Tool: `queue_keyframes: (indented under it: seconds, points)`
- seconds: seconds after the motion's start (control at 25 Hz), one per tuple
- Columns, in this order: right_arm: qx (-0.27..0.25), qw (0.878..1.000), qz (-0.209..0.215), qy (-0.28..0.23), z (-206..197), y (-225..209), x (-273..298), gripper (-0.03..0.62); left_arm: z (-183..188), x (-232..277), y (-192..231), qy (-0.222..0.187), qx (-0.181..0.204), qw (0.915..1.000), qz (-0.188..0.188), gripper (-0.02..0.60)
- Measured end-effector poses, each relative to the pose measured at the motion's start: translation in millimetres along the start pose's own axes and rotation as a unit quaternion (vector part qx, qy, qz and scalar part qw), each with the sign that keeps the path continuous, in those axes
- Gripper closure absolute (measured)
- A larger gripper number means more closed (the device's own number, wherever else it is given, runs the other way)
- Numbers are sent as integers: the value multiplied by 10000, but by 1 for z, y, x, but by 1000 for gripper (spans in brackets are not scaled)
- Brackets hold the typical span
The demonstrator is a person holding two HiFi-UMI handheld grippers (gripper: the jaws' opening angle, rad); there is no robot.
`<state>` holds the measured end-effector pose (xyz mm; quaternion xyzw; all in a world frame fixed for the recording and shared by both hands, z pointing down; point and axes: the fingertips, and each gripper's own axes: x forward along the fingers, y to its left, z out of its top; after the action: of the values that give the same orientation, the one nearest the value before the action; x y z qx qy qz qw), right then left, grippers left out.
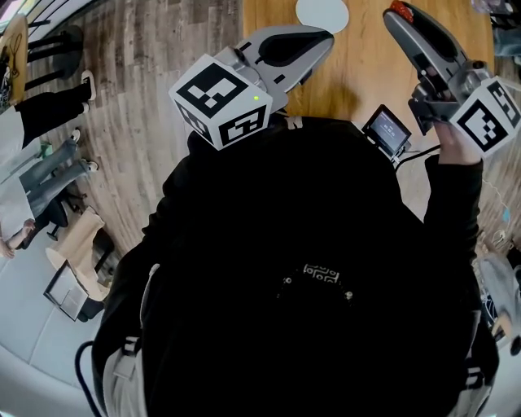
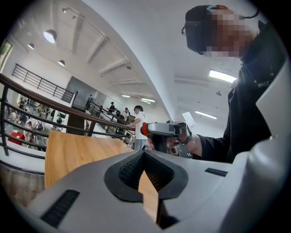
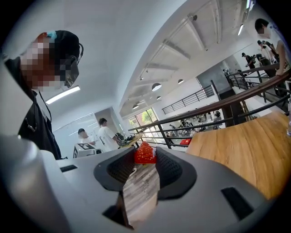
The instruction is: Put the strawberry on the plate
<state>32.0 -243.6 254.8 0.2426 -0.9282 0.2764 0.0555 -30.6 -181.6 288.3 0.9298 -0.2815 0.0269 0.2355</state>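
We see bright, even indoor light from a ceiling strip light (image 2: 223, 76) and round lamps (image 2: 50, 35), with washed-out daylight at the far windows (image 3: 144, 117). All three views bend strongly toward dark, vignetted edges, and the black jacket (image 1: 309, 244) swallows detail in the head view. Close up, the left tool (image 2: 144, 154) and right tool (image 3: 145, 154) look a little soft.

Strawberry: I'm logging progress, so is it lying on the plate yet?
No, the strawberry is pinched in the right gripper, clear of the plate.

Lab hall: mezzanine railing (image 3: 204, 113), ceiling lamps (image 3: 156, 86)
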Motion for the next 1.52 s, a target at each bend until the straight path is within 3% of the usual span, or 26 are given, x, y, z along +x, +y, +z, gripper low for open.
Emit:
queue_keyframes:
  seconds: [0.76, 0.96, 1.12, 1.36, 1.52]
  points:
    - [-20, 9991, 274, 333, -27, -28, 2, 442, -15, 19, -14, -82, -224, 9993, 294, 583]
    - [36, 9984, 264, 502, -19, -27, 28, 442, -3, 2, -5, -116, -406, 9985, 338, 584]
    - [23, 9979, 291, 577, -24, -48, 22, 442, -12, 19, -14, -92, -470, 9981, 376, 583]
    - [-189, 9964, 53, 821, -36, -68, 11, 442, -26, 23, -36, -1, -592, 9973, 436, 584]
    - [-68, 9956, -15, 933, -52, -86, 16, 442, -34, 15, -39, 50, -738, 9959, 529, 584]
